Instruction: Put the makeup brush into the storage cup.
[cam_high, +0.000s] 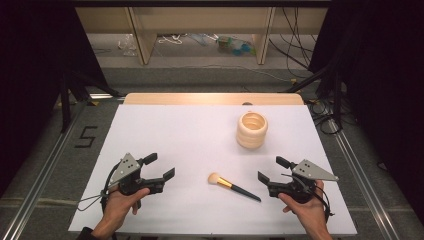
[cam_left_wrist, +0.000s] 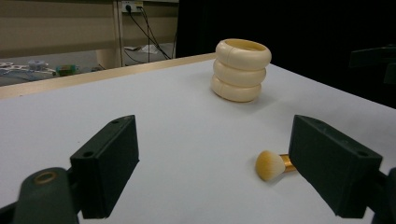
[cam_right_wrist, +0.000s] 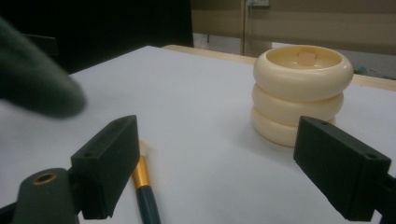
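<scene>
A makeup brush (cam_high: 232, 185) with a cream head, gold ferrule and dark handle lies flat on the white table (cam_high: 190, 135) near the front middle. A cream ribbed cup (cam_high: 252, 130) made of three stacked rings stands upright at the back right. My left gripper (cam_high: 159, 167) rests at the front left, open, with nothing between its jaws. My right gripper (cam_high: 271, 169) sits at the front right, open and empty, just right of the brush handle. In the left gripper view the brush head (cam_left_wrist: 269, 165) shows by the right jaw. The brush ferrule (cam_right_wrist: 139, 172) lies beside the left jaw in the right gripper view.
Beyond the table's wooden far edge (cam_high: 212, 98) are a shelf frame (cam_high: 145, 40), cables and clutter on the floor. Black stands flank the table on both sides. A floor mark "5" (cam_high: 86, 136) lies to the left.
</scene>
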